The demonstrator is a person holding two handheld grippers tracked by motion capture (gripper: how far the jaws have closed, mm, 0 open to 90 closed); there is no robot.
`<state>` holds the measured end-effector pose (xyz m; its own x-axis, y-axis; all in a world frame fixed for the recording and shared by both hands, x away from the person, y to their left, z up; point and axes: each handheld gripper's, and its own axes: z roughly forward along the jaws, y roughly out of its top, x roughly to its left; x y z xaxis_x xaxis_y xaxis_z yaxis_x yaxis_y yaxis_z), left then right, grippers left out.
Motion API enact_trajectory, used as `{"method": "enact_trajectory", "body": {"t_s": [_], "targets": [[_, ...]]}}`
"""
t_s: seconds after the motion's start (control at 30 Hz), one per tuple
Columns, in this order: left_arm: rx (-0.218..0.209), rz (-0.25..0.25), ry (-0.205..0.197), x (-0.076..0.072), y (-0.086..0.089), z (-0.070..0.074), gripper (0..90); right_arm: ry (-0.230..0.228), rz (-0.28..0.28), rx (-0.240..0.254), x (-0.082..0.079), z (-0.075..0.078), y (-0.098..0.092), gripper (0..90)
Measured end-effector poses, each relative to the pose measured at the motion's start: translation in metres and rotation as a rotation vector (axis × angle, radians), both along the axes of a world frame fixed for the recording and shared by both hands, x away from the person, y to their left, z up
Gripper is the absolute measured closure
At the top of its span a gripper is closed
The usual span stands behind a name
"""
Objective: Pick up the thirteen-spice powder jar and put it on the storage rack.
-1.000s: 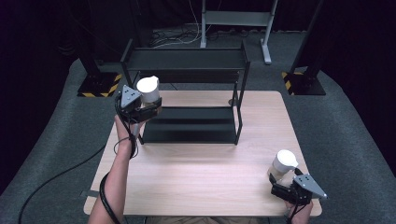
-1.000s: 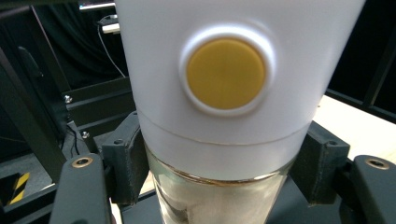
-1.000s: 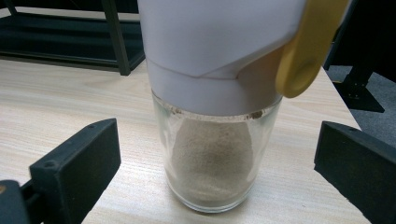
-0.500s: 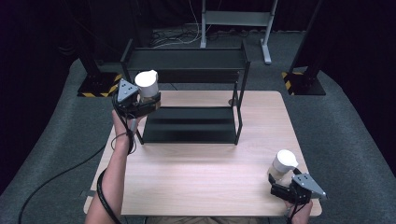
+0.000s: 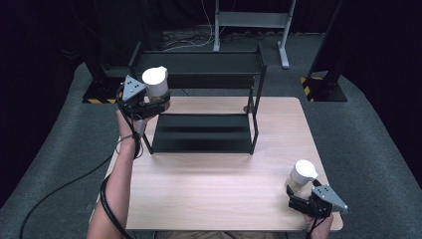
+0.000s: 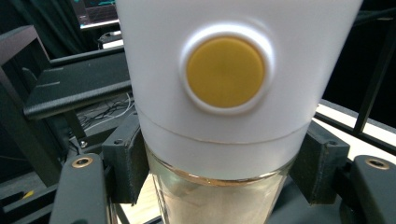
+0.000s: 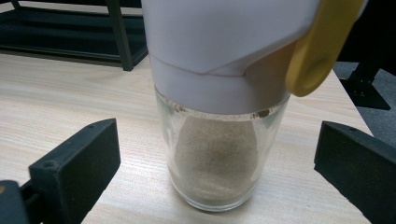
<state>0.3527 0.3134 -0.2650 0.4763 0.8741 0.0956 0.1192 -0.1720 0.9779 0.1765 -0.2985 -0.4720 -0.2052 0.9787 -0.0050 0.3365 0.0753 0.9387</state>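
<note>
**Two Jars, One Lifted Beside the Rack, One at Rest on the Surface**

Near edge, right side: right gripper (image 5: 312, 202) held low over the front right corner of the surface (image 5: 209, 189), right hand (image 5: 318, 226) entering from the bottom edge. Fingers (image 7: 77, 163) spread wide to either side of the second jar (image 5: 301, 174), clear of the glass on both sides; no contact. Jar upright on the surface, white cap with a yellow flap, brownish powder in the glass body. Position of hand and jar unchanged against the earlier high views.

Left side, farther off: left forearm (image 5: 119, 184) stretched forward along the left edge of the surface, left hand (image 5: 130, 127) raised, cable trailing down the arm. Left gripper (image 5: 149, 102) level with the top tier of the black rack (image 5: 204, 107), at its left front post. Fingers (image 6: 123, 158) clamped on the first jar (image 5: 155, 84) just below its white cap; yellow round button on the cap facing the camera in the left gripper view. Jar held upright, clear of the surface.

Difference from the earlier high views: left gripper and held jar higher and farther back.

Count: two jars, two grippers, one two-tier rack, one surface.
</note>
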Motion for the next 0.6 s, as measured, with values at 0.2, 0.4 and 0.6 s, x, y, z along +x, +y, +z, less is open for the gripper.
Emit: {"method": "enact_trajectory", "body": {"t_s": [0.2, 0.4, 0.6], "targets": [[-0.012, -0.007, -0.006, 0.001, 0.002, 0.007, 30.0, 0.002, 0.001, -0.003, 0.0, 0.0, 0.0, 0.0], [-0.026, -0.013, -0.005, 0.002, 0.006, 0.014, 30.0, 0.002, 0.001, -0.003, 0.0, 0.0, 0.0, 0.0], [-0.036, -0.02, -0.01, 0.003, 0.01, 0.021, 30.1, 0.005, 0.001, -0.002, 0.001, 0.001, 0.0, 0.0]]}}
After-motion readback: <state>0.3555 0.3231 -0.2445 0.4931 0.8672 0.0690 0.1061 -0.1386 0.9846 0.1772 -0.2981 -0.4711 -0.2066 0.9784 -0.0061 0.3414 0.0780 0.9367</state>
